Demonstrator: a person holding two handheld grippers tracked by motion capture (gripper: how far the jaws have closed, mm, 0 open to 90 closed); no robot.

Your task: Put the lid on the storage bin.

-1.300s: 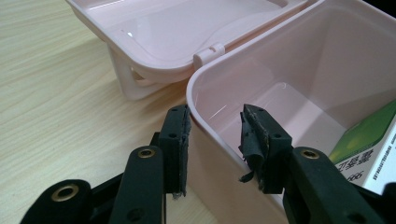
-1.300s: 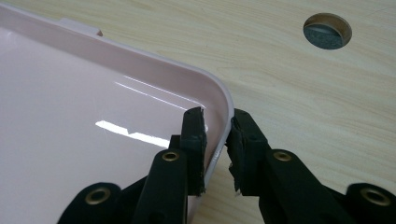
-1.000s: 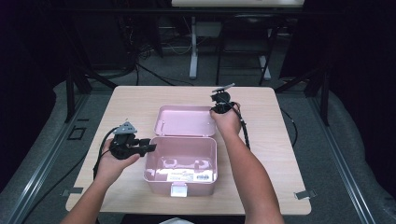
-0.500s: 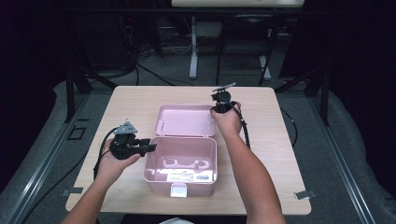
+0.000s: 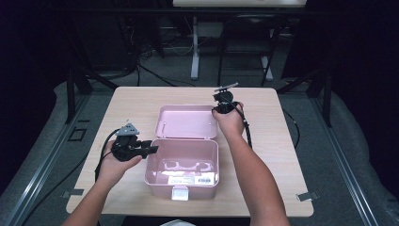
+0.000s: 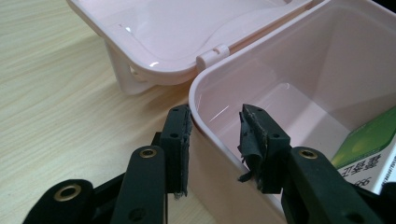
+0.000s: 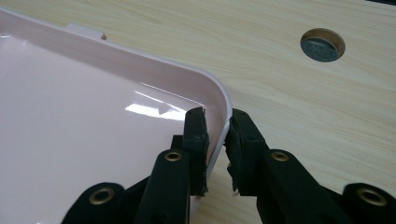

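Two grips are set on one pink plastic box (image 5: 182,165), which sits open at the middle of the wooden table (image 5: 282,155), its latch side toward you.

Nearest you, your left gripper (image 6: 215,135) straddles the box's left wall at the rear corner: one jaw is outside against the wall, the other inside the tub, and a gap shows between the inner pad and the plastic. So it stands spread around the wall, not pinching it yet. Inside the tub lies a green-and-white carton (image 6: 369,149), with some pale moulded pieces on the floor that you can't make out clearly from the high view.

Farther off, your right gripper (image 7: 217,140) has the lid (image 7: 93,121) by its far right corner, one jaw inside the rim and one outside, closed tight on the thin lip. The lid lies flat on the table behind the tub, hinged to it.

Expect the box to be light, stiff and glossy, so rather slippery under the pads. The walls are thin and will flex a little; take hold at the rim or the corners, where the plastic is curved and strongest. I'd judge the lid will swing easily on its hinges, so steady the tub with the left pinch before you lift the lid. A round cable hole (image 7: 322,45) sits in the tabletop beyond.
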